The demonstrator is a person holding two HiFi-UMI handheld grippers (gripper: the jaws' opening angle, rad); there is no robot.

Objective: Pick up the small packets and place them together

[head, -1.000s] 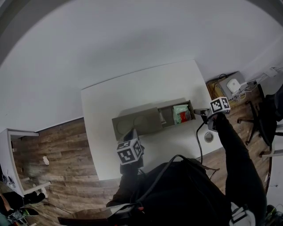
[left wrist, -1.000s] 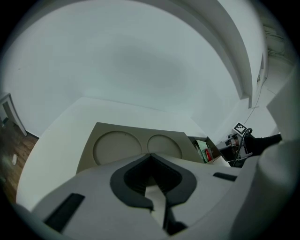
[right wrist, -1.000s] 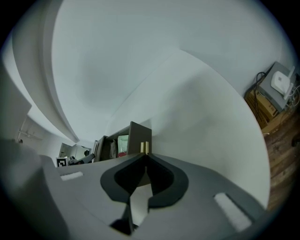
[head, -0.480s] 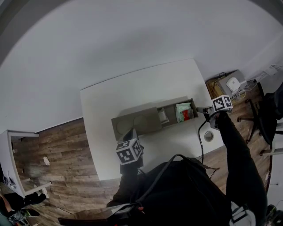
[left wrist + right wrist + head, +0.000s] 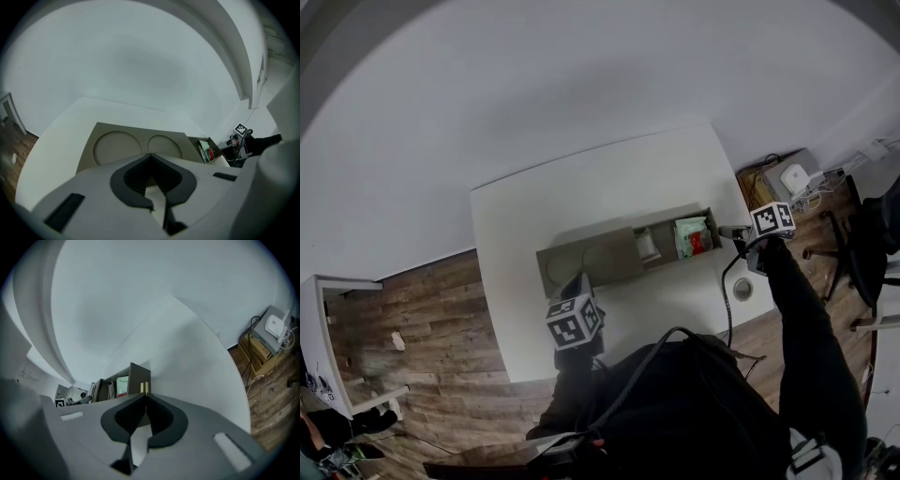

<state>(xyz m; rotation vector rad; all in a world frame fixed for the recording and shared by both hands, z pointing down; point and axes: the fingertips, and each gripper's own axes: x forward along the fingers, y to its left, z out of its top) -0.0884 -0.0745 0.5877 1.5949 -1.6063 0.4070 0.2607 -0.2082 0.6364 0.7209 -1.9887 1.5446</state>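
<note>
A grey-brown tray (image 5: 581, 262) lies across the white table (image 5: 600, 187), with two round hollows at its left and open compartments at its right. A green and red packet (image 5: 694, 236) sits in the rightmost compartment and a small white packet (image 5: 647, 246) in the one beside it. My right gripper (image 5: 728, 232) hovers just off the tray's right end, shut and empty; in the right gripper view its tips (image 5: 144, 388) point at the tray's end wall (image 5: 138, 375). My left gripper (image 5: 578, 281) hangs before the tray's front left, jaws together, holding nothing. The hollows (image 5: 117, 146) fill the left gripper view.
A round cable hole (image 5: 742, 290) sits in the table near its right front corner. Past the right edge, on the wooden floor (image 5: 422, 309), are a low box with a white device (image 5: 794, 180), cables and an office chair (image 5: 853, 253). A pale wall rises behind the table.
</note>
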